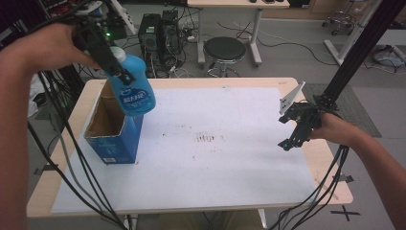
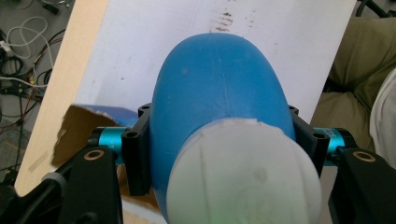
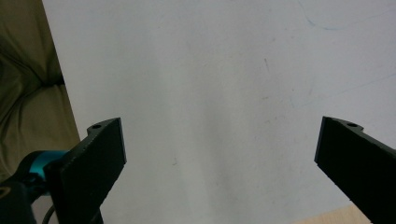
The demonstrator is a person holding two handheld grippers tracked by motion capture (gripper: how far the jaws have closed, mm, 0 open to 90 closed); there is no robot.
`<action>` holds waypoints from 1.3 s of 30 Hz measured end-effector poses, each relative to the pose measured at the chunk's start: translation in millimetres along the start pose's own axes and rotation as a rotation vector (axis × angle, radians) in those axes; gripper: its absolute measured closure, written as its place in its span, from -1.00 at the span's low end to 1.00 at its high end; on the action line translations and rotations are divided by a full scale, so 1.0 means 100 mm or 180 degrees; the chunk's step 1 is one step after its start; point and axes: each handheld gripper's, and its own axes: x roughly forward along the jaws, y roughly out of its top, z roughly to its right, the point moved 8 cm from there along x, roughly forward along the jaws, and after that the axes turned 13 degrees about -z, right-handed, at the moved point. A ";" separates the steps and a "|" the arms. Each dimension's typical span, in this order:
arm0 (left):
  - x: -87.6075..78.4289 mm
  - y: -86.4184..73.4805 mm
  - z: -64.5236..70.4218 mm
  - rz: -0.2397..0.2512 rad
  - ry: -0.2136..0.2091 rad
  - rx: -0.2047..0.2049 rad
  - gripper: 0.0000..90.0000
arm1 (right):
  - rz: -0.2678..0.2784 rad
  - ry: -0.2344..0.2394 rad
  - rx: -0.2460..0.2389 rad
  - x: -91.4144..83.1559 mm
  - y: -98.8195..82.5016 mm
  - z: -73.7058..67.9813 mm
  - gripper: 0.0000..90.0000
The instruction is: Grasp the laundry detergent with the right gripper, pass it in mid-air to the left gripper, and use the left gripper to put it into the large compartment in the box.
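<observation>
White paper (image 1: pixel 230 158) covers most of the wooden table (image 1: pixel 330 172), with office clutter, a stool and computer towers on the floor beyond its far edge. Above the near-left part of the sheet, the left tool (image 1: pixel 119 72) holds a blue bottle (image 1: pixel 134 91) with a white cap (image 2: pixel 243 172) in the air, its jaws closed on the bottle's shoulders just below that cap, as the left gripper view shows. The bottle hangs tilted, its base over the open top of a blue cardboard box (image 1: pixel 112 136) that stands near the table's left edge. The main risk, as I judge it, is slip: the rounded plastic is gripped high and could swing or slide out if the hand jerks. The bottle's base could also catch the box's torn rim and tip the light box toward the nearby left edge. Trailing cables (image 1: pixel 62 143) under the left forearm could snag the box too. The right tool (image 1: pixel 298 129) rests well apart at the right side of the sheet, jaws spread wide with nothing between them. Between box and right tool the paper lies bare, giving generous room to set the bottle down.
</observation>
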 end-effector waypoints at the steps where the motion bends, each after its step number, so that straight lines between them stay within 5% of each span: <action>1: -0.02 -0.05 -0.02 0.0006 0.0010 -0.0032 -0.16 | 0.0006 -0.0003 -0.0012 0.00 0.00 0.00 -0.98; 11: -0.07 -0.46 -0.18 -0.0066 0.0076 -0.0213 -0.16 | 0.0004 0.0001 0.0050 0.00 0.00 -0.02 -0.98; 22: 0.06 -0.68 -0.31 -0.0057 0.0081 -0.0263 -0.16 | -0.0018 -0.0015 0.0133 0.06 -0.03 -0.02 -0.98; 31: 0.32 -0.79 -0.41 -0.0123 0.0065 -0.0300 -0.16 | 0.0016 -0.0023 0.0201 0.08 -0.07 -0.01 -0.98; 39: 0.79 -0.85 -0.42 -0.0257 0.0047 -0.0161 -0.16 | 0.0014 0.0014 0.0254 0.15 -0.09 -0.03 -0.98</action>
